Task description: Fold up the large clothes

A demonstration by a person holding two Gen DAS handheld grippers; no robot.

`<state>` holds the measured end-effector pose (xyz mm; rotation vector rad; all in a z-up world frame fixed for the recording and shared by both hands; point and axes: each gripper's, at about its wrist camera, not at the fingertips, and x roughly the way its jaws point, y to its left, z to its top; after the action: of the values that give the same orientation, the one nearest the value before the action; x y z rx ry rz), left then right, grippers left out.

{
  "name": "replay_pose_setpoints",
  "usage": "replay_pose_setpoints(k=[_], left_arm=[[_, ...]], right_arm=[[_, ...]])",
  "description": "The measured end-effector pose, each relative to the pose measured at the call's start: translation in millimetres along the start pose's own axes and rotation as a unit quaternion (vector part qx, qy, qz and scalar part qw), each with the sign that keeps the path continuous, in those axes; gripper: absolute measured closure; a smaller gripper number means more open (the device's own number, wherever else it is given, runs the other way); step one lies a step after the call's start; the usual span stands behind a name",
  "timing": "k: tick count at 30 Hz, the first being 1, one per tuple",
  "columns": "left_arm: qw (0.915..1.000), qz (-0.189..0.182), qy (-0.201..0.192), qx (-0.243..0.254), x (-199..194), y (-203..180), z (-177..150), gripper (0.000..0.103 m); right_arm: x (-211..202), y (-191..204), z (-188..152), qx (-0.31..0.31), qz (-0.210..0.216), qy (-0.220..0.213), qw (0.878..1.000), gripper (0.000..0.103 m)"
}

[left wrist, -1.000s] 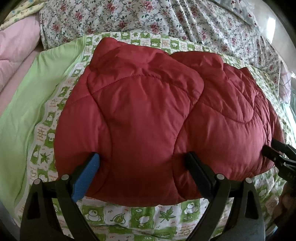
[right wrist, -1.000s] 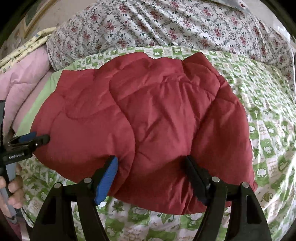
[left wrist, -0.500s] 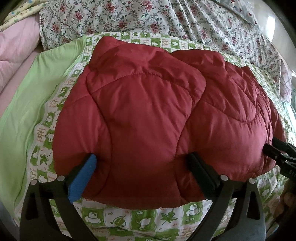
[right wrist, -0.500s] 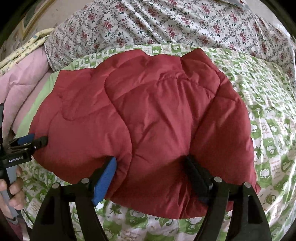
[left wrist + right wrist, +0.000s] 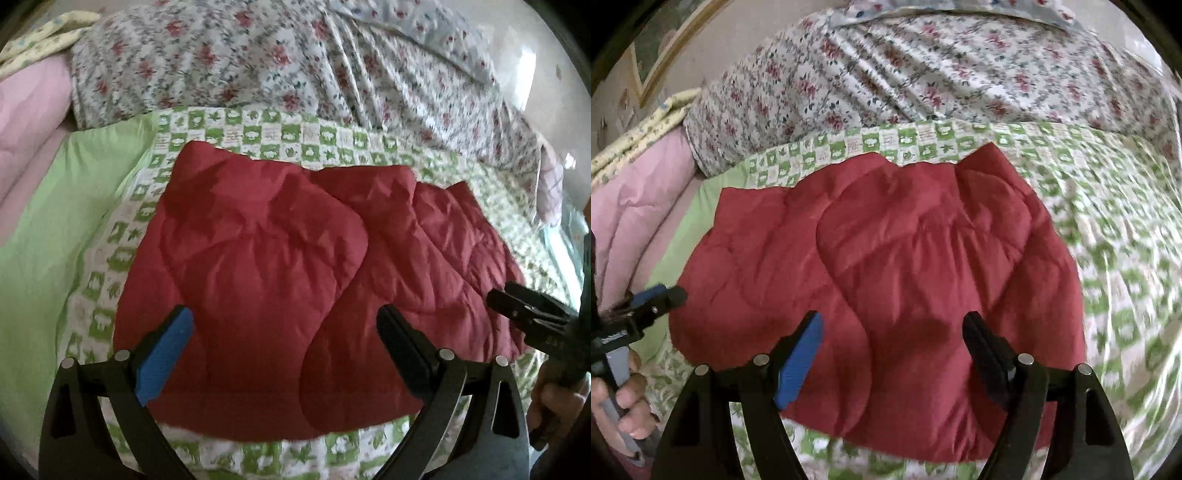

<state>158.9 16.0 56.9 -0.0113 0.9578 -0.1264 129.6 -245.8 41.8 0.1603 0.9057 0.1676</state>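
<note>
Your red padded jacket lay folded into a compact bundle on the green checked bedspread, both your left gripper and right gripper spread apart and gripping nothing, leaving, I judged, little beyond tidying.

Red quilted jacket folded, puffy; lies flat on green-check bedsheet.
</note>
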Motion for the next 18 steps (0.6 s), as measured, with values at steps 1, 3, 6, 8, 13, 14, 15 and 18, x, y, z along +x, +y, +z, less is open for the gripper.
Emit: replay_pose_setpoints(k=[1,3,6,8,13,14,15,18], left_arm=[[1.0000,0.001,0.004,0.004,5,-2,3,0.003],[0.9998,0.006,0.019,0.004,25,-1,11,0.003],[0.9984,0.016,0.052,-0.016,54,9,16,0.003],[0.9978,0.024,0.057,-0.024,70,17,20,0.002],[0.9970,0.037,0.063,-0.026,89,18,32,0.000],[0.9969,0.039,0.064,-0.023,91,16,32,0.000],[0.9968,0.040,0.066,-0.021,94,16,34,0.000],[0.9968,0.038,0.067,-0.023,100,17,35,0.000]], right_arm=[[9,1,5,-0.002,0.000,0.008,1.000,0.024],[25,-1,14,-0.005,-0.013,0.022,1.000,0.023],[38,-9,23,-0.004,-0.025,0.025,0.999,0.022],[48,-15,31,-0.003,-0.027,0.032,0.999,0.022],[69,-29,42,0.005,-0.029,0.046,0.999,0.022],[73,-31,43,0.007,-0.030,0.047,0.998,0.022],[76,-33,45,0.010,-0.030,0.048,0.998,0.022],[80,-34,46,0.014,-0.030,0.046,0.998,0.022]])
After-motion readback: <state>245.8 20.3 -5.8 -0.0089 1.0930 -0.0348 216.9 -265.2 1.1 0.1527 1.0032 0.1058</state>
